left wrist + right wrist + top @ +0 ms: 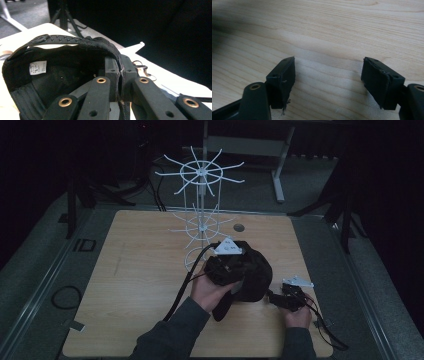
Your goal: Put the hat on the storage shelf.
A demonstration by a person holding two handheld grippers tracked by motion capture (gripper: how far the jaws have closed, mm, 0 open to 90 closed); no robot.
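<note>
A: State of the left gripper (pixel 121 75)?

B: Its 2 jaws are pressed together on the rim of a black cap (pixel 50 75), with the fabric edge pinched between the pads. In the left gripper view the cap's inside faces the camera: a white label (pixel 38 67) sits on the inner band, and the studded adjuster strap (pixel 62 39) arches over the top.

A: Position of the cap?

B: In the high view the black cap (pixel 250 275) sits at the left gripper (pixel 227 265), right of the table's centre. Whether it clears the table surface cannot be told. The left hand (pixel 210 290) is at its near-left side.

A: State of the right gripper (pixel 328 75)?

B: Jaws spread wide, nothing between them. The right gripper view shows bare wood grain of the table (pixel 324 32) between the 2 pads. In the high view the right gripper (pixel 280 296) is just to the right of the cap, held by the right hand (pixel 297 316).

A: Surroundings?

B: A white wire rack (pixel 200 205) with 2 tiers of radiating hooks stands on the table (pixel 125 285) behind the cap, near the far edge.
</note>
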